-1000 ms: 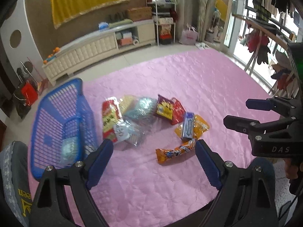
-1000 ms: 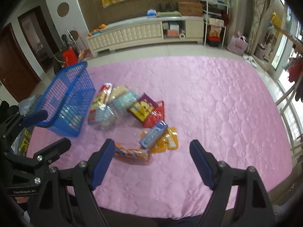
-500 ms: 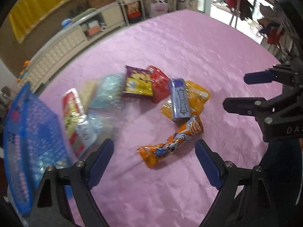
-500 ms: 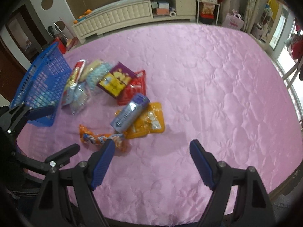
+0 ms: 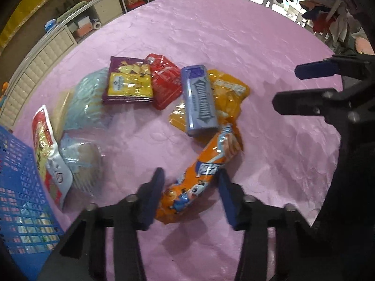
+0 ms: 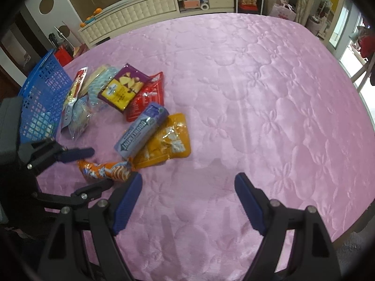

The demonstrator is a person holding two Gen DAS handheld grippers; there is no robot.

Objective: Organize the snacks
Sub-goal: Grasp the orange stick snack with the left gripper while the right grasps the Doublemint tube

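The left gripper (image 5: 190,195) points down with its jaws closing around the orange snack packet (image 5: 202,175) lying between them on the pink quilt (image 5: 257,53), the blue basket (image 5: 18,187) to its left, while the right gripper (image 6: 187,205) hovers spread and empty.

Blue plastic mesh basket (image 6: 44,89) at left edge of pink quilted bedspread (image 6: 257,93) — snack packets beside it; lavender gum pack (image 5: 200,100) atop orange-yellow pouch (image 5: 228,93).

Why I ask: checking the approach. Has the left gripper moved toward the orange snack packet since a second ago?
Yes. The left gripper dropped toward the pink cloth; jaws closing around the orange snack packet.
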